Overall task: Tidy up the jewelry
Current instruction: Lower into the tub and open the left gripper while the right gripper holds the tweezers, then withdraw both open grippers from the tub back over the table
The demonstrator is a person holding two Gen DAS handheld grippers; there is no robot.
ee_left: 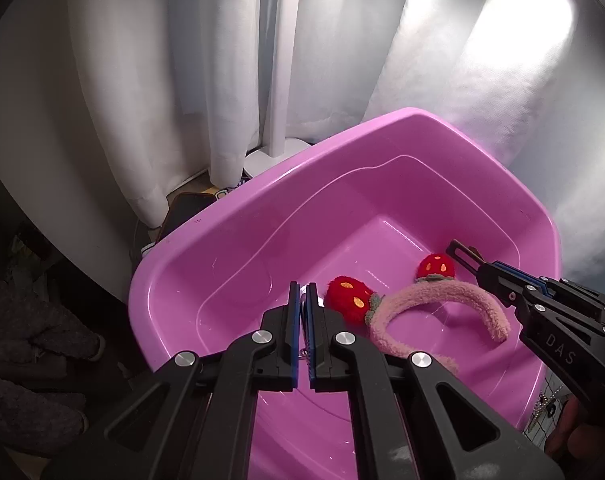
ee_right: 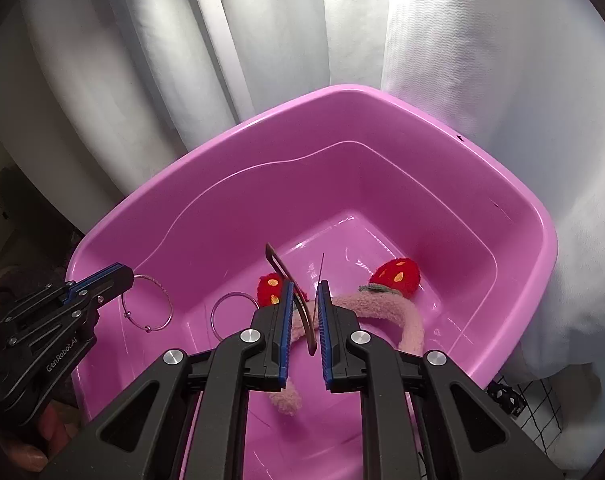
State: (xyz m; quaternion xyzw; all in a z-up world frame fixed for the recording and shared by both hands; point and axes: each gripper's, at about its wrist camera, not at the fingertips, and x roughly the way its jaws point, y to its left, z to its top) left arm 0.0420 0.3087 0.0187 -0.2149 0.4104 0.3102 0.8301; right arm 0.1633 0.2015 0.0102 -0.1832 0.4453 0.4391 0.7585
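Both grippers hang over the tub (ee_right: 114, 224): the left gripper (ee_right: 124, 274) pinches a bangle (ee_right: 148, 304), while the right gripper (ee_right: 304, 300), partly spread, holds a hairclip (ee_right: 290, 288). Next, I'd guess, each lets go so its piece drops beside the headband (ee_right: 398, 308) below.

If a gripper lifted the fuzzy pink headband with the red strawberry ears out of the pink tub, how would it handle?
The fuzzy pink headband holds its arch lying in the pink plastic tub, so it is probably springy, not floppy. Its plush cover likely grips well and looks light. Lifted by one end, the red strawberry ears may swing it downward.
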